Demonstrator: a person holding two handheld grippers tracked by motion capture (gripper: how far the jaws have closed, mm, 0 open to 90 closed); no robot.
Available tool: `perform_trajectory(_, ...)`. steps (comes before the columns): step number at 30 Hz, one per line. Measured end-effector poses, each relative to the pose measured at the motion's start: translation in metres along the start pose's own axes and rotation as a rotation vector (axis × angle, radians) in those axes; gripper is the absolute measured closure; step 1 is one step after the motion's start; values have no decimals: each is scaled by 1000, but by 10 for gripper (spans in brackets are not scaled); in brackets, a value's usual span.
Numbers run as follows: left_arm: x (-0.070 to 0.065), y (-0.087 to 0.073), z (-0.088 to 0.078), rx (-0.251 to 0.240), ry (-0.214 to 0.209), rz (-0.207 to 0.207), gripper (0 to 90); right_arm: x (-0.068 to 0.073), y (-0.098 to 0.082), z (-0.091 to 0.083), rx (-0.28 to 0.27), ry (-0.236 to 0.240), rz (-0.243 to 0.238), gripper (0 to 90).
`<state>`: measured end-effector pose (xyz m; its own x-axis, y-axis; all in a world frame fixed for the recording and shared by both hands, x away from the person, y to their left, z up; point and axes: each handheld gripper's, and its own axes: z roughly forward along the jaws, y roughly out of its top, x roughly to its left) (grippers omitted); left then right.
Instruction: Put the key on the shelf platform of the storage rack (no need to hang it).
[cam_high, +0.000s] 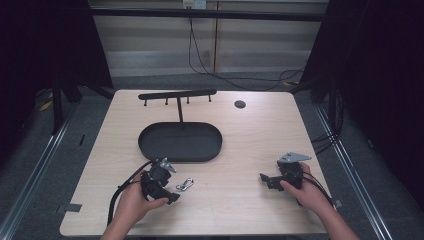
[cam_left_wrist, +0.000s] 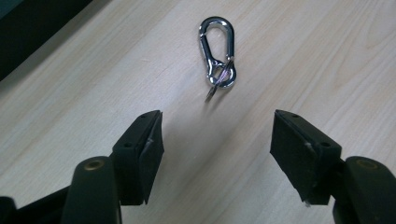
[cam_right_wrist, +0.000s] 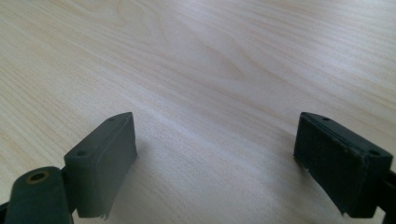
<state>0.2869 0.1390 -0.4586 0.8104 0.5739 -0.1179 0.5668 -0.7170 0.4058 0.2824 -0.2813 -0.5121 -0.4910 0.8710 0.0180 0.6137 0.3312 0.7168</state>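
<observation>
Chrome carabiner (cam_left_wrist: 217, 55) w/ key ring lies flat on worktop (cam_high: 240, 145) at frame centre-low, left gripper (cam_left_wrist: 217, 140) wide open & empty, lined up on it, prob. for pickup; right gripper (cam_right_wrist: 215, 158) wide open, empty, parked lower right.

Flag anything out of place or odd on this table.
Only the silver carabiner stands out: it lies loose on the bare table, outside the black tray and off the hook rack, ahead of the open left hand-held gripper.
</observation>
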Motion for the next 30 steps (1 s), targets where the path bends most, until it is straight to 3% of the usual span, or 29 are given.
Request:
perform_trajectory(16, -2, 27, 5, 71, -7, 24, 412, 0, 0, 0, 0, 0, 0, 124)
perform_trajectory(30, -1, 40, 17, 128, -9, 35, 474, 0, 0, 0, 0, 0, 0, 124)
